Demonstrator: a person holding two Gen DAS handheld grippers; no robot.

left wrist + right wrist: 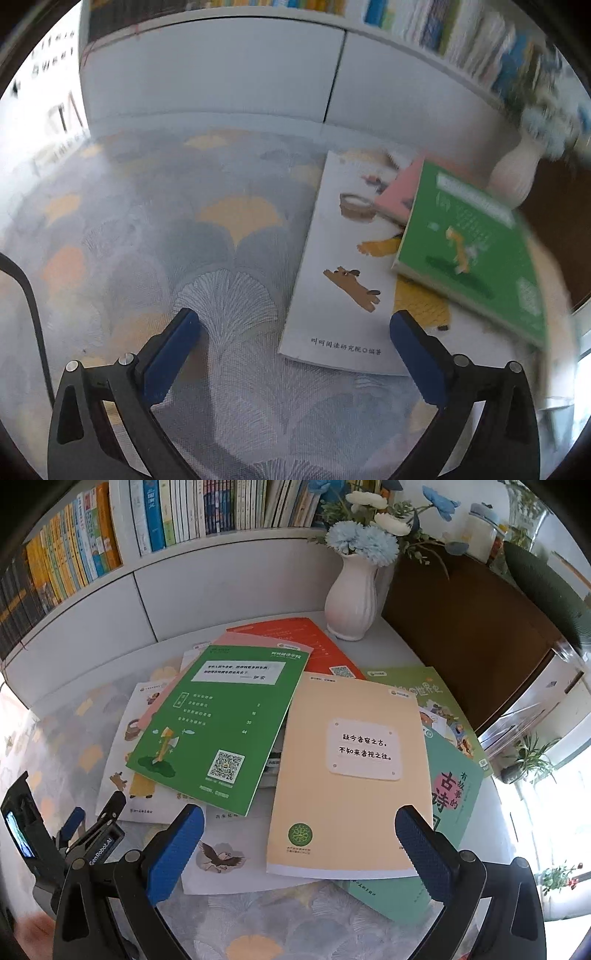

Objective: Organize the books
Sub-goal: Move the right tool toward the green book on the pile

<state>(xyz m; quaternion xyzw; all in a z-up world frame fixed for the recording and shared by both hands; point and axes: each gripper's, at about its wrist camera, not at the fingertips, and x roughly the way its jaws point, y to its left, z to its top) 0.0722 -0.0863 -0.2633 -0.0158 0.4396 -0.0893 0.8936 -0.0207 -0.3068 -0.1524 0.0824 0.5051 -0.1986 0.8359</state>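
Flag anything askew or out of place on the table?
Yes: the books lie in a loose, fanned heap. The green paperback sits tilted across a pink book, and the peach booklet overlaps a mint book. White ribbed vase stands upright.

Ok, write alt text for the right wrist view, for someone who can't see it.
The open right gripper hovers over a messy pile of overlapping books on a patterned tablecloth, nearest a peach softcover book beside a green softcover book. Behind the pile stand a white ribbed vase of blue and white flowers and a white shelf of upright books.
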